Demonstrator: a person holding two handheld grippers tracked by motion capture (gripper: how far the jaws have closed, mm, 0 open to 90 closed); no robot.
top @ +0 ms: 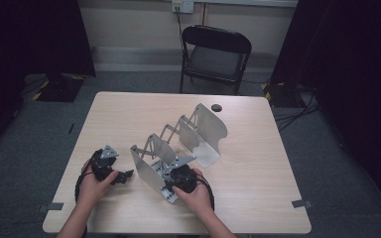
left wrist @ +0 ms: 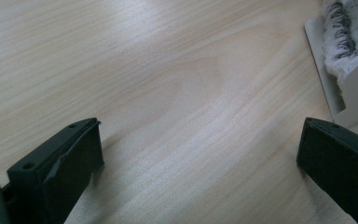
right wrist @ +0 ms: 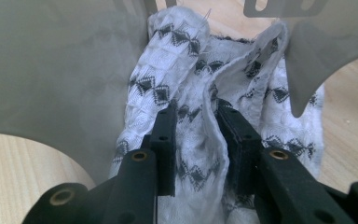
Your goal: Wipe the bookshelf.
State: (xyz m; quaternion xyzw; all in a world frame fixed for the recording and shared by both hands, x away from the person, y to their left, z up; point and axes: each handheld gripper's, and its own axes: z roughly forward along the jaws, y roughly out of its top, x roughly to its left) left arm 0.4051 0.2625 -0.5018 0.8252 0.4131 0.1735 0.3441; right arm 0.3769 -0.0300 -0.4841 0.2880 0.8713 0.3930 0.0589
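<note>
Near edge of the table (top: 258, 208), high view: my left gripper (top: 110, 171) rests at the left, jaws wide apart over bare wood, holding nothing. My right gripper (right wrist: 196, 123) has its jaws pinched on a fold of the white patterned cloth (right wrist: 186, 93), which sits between the near plates of the metal rack (top: 178, 144). The rack stretches from the near middle toward the far right. Beyond the far edge stands a chair (top: 216, 57).
</note>
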